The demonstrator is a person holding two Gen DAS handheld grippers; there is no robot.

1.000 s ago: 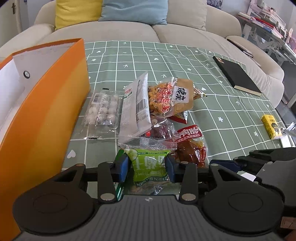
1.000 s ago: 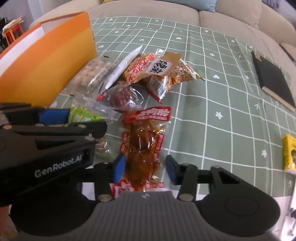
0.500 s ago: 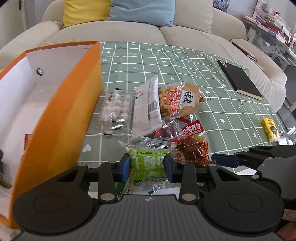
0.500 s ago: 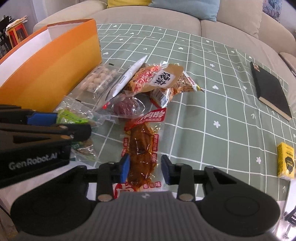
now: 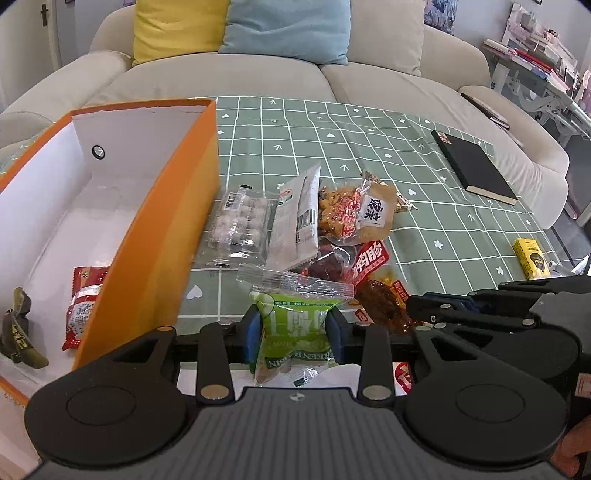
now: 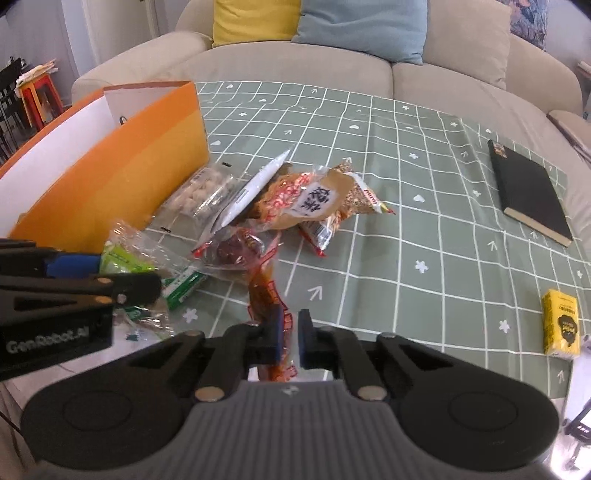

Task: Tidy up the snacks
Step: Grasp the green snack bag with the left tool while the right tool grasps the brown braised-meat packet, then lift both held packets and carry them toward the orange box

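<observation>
- The tabletop (image 5: 424, 177) carries a green cloth with a white grid. A beige sofa (image 5: 229, 79) with a yellow cushion (image 5: 177, 29) and a blue cushion (image 5: 291, 27) stands behind its far edge.
- An orange box (image 5: 173, 221) with a white interior stands along the tabletop's left edge. Two snack packets lie inside, at its near end.
- A black notebook (image 5: 474, 166) lies near the far right corner. A yellow carton (image 5: 530, 256) lies at the right edge.
- The loose snack pile (image 5: 314, 225) lies mid-tabletop, just beside the box's right wall.
- Left tool (image 5: 294, 332): jaws about half open, both blue pads pressing the sides of a green raisin packet (image 5: 295, 325). The packet sits at the near edge of the pile, its clear top seal above the pads.
- Right tool (image 6: 287, 338): jaws have just been closing and now stand almost fully together, pinching the near end of a brown meat-snack packet (image 6: 264, 291). The packet's far end trails toward the pile.
</observation>
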